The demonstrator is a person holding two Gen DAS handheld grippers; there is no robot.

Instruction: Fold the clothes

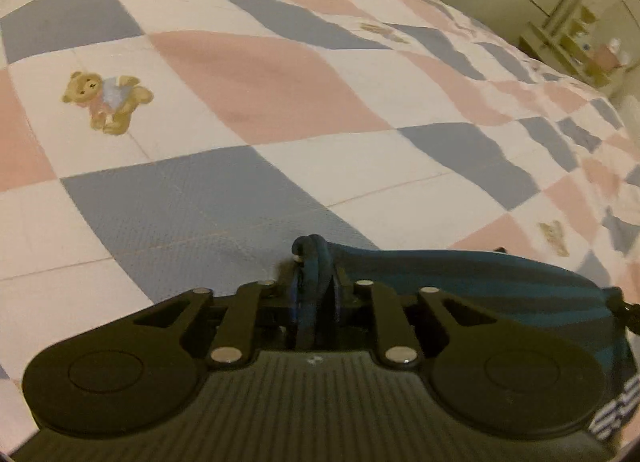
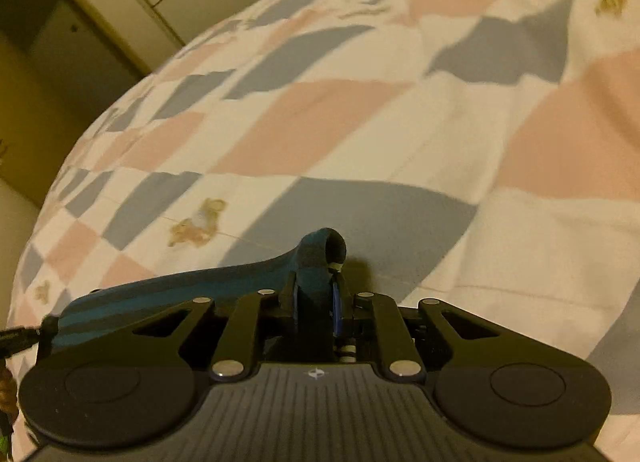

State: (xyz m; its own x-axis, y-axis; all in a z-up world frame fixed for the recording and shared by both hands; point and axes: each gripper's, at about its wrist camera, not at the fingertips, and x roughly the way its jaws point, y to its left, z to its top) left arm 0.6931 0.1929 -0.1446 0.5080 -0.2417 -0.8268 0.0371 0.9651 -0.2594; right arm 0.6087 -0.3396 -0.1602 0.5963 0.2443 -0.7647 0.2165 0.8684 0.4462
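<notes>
A dark teal striped garment [image 1: 460, 282] stretches from my left gripper [image 1: 314, 262] toward the right edge of the left wrist view. It hangs just above the bed. The jaws of that gripper are pinched on a bunched corner of the cloth, which sticks up between the pads. In the right wrist view the same garment [image 2: 180, 290] runs off to the left. My right gripper [image 2: 318, 274] is shut on its other bunched corner, and a loop of fabric curls above the fingertips. The lower part of the garment is hidden behind both gripper bodies.
A quilt [image 1: 260, 73] in pink, blue and white checks with teddy bear prints [image 1: 106, 99] covers the bed below both grippers. A small shelf unit [image 1: 580, 45] stands past the bed's far right corner. Wardrobe doors [image 2: 120, 1] stand beyond the bed's edge.
</notes>
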